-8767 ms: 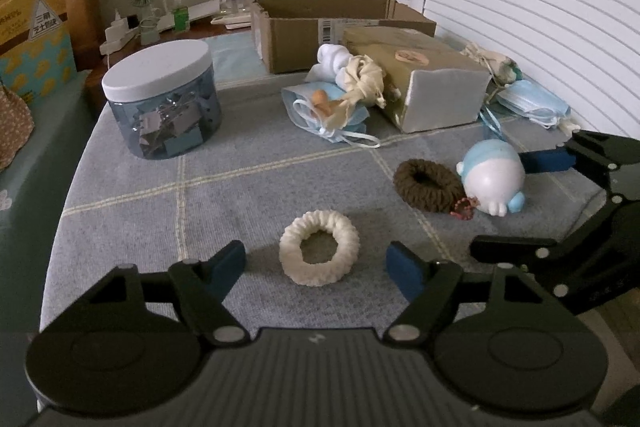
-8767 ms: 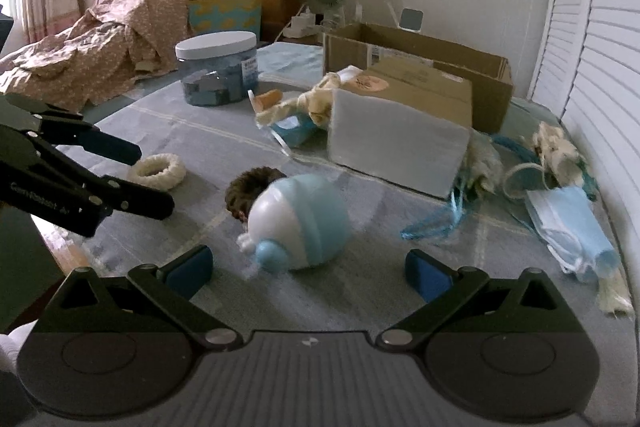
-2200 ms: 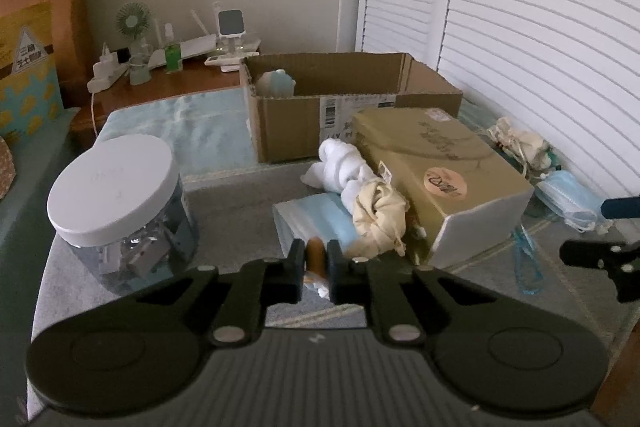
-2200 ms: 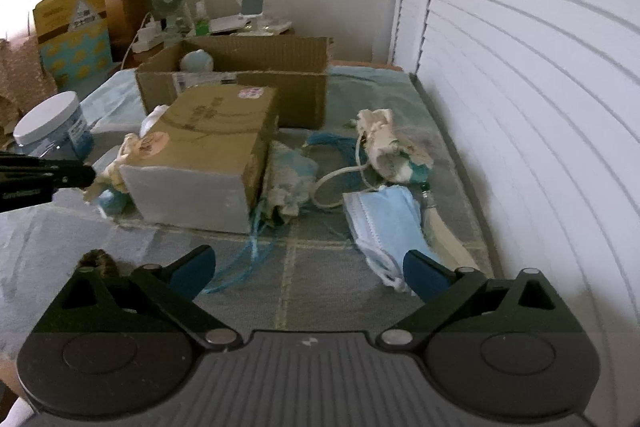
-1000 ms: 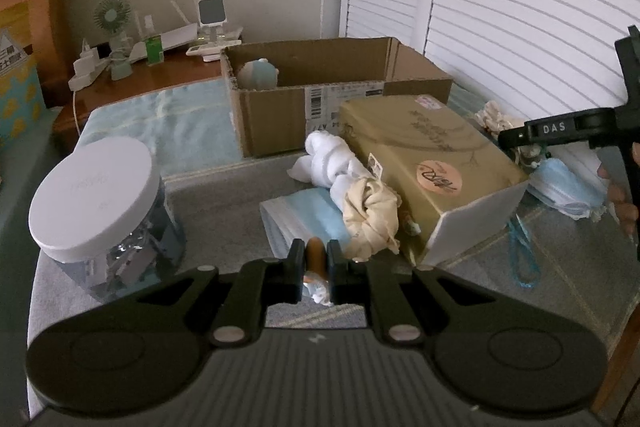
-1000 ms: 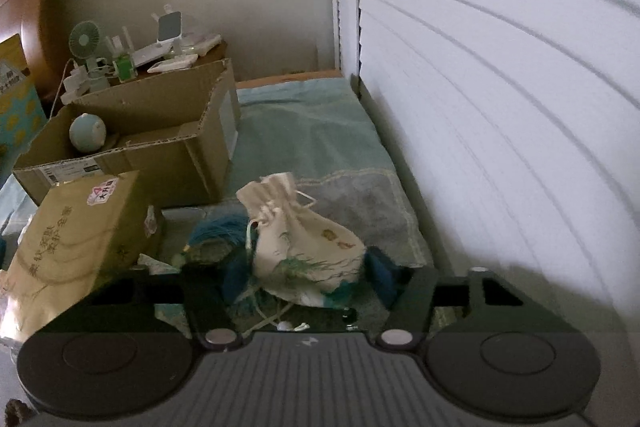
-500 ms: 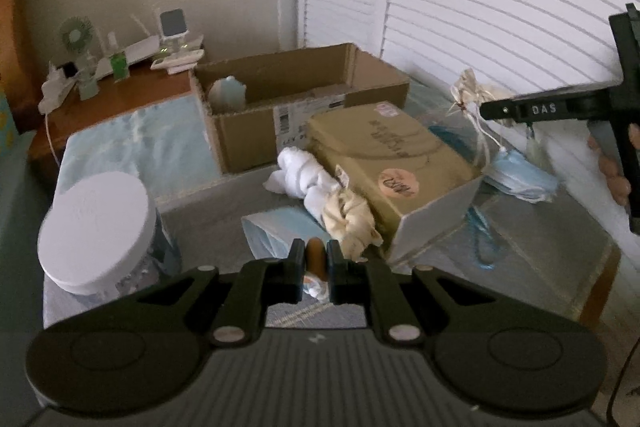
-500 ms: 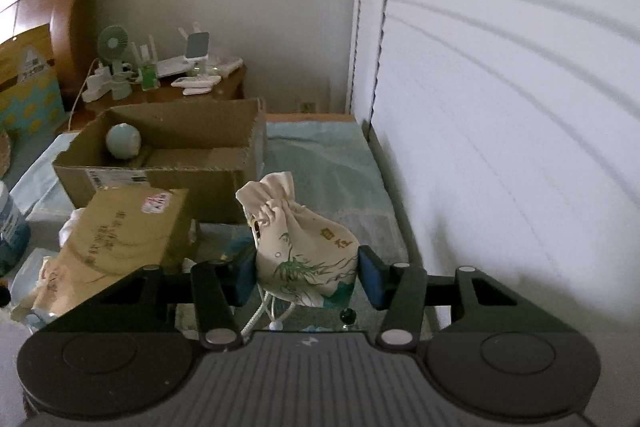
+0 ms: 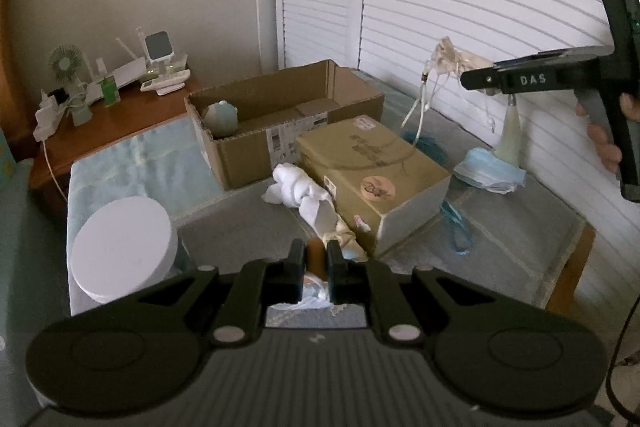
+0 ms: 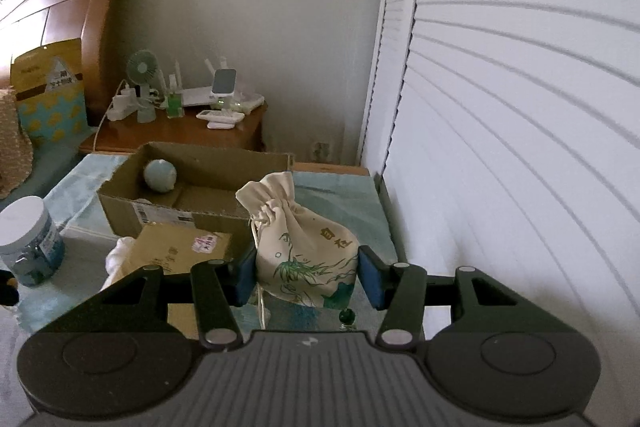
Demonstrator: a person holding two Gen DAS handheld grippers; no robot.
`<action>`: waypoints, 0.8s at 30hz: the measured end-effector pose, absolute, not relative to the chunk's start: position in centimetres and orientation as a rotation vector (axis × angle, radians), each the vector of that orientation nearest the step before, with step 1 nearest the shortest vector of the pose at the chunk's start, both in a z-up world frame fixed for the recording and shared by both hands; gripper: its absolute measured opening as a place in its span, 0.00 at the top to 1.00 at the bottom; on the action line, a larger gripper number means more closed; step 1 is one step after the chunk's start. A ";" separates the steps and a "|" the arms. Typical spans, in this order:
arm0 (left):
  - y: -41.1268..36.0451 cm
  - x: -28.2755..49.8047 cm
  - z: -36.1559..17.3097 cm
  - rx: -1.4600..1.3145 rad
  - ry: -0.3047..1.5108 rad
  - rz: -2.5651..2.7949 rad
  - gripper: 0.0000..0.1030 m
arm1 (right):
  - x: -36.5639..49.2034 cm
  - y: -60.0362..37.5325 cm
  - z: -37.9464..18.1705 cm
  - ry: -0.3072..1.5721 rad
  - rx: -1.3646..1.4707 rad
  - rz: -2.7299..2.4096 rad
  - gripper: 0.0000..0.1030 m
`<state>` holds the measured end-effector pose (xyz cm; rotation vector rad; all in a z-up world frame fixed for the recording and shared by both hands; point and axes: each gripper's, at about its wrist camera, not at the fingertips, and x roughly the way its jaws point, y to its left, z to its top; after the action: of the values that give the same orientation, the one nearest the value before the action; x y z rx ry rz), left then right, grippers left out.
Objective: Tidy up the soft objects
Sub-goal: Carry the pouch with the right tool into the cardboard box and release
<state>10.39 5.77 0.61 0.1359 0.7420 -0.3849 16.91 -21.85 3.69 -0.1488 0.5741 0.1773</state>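
My right gripper is shut on a cream drawstring pouch with a green print and holds it in the air, to the right of the open cardboard box. The pouch also shows in the left wrist view, hanging from the right gripper above the table. My left gripper is shut on a small object with an orange-brown top; pale cloth hangs below it. A blue-white round toy lies inside the box.
A tan closed box lies in front of the cardboard box, with a white sock bundle at its left. A white-lidded jar stands left. Blue face masks lie right, by the shuttered doors. A nightstand holds gadgets.
My right gripper has closed on the pouch and lifted it off the table, up and toward the cardboard box. My left gripper has stayed shut on its object and risen.
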 end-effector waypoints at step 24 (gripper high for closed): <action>7.2 11.8 1.4 0.055 0.769 -0.384 0.91 | 17.5 -19.5 5.8 0.542 -0.190 0.290 0.44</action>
<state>11.79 7.25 1.43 0.0555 0.7688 -0.3843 17.51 -19.54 5.85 -0.1901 0.5418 0.2900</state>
